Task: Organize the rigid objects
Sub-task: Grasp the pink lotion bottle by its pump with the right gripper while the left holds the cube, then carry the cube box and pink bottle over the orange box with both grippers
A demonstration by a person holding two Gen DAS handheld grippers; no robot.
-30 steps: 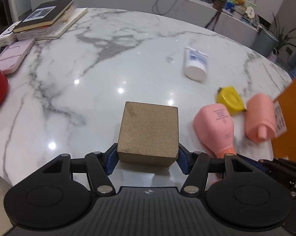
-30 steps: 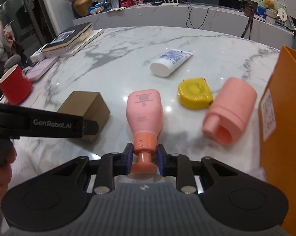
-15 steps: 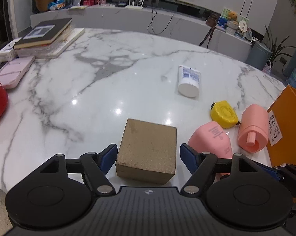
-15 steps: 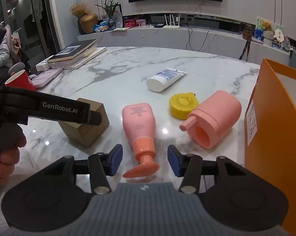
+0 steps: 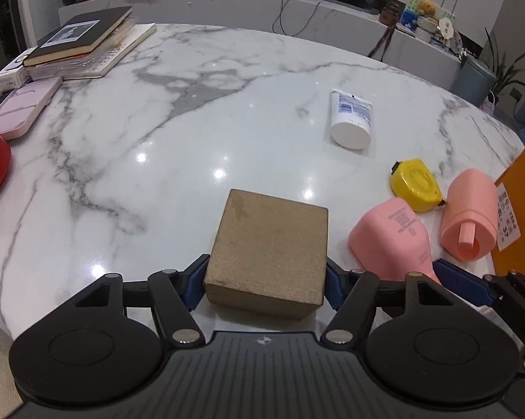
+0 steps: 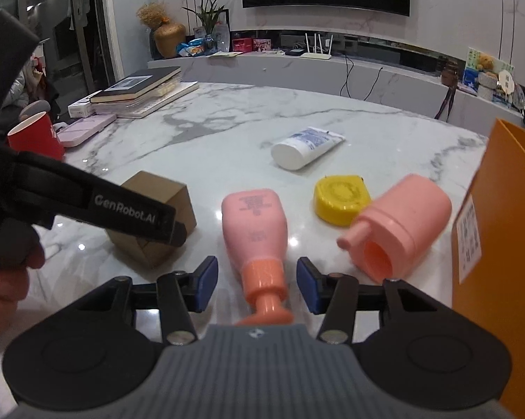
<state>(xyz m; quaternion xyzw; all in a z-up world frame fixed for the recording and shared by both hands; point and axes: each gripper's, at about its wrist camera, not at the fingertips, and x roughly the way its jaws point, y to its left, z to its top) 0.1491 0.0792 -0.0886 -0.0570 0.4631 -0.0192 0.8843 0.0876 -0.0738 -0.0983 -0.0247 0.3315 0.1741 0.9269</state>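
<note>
Left claw (image 5: 265, 281) closing on the brown box (image 5: 267, 253) at the worktop's (image 5: 192, 122) near edge, pads at its sides; square them before lifting; right claw (image 6: 257, 284) parted, clear of the pink bottle's (image 6: 255, 223) neck lying between.

- The right gripper (image 6: 257, 284) has let go of the pink bottle (image 6: 255, 225), blue pads now apart either side of its neck
- The left gripper (image 5: 265, 279), after spreading wide, is closing on the brown box (image 5: 269, 248), pads touching its sides
</note>
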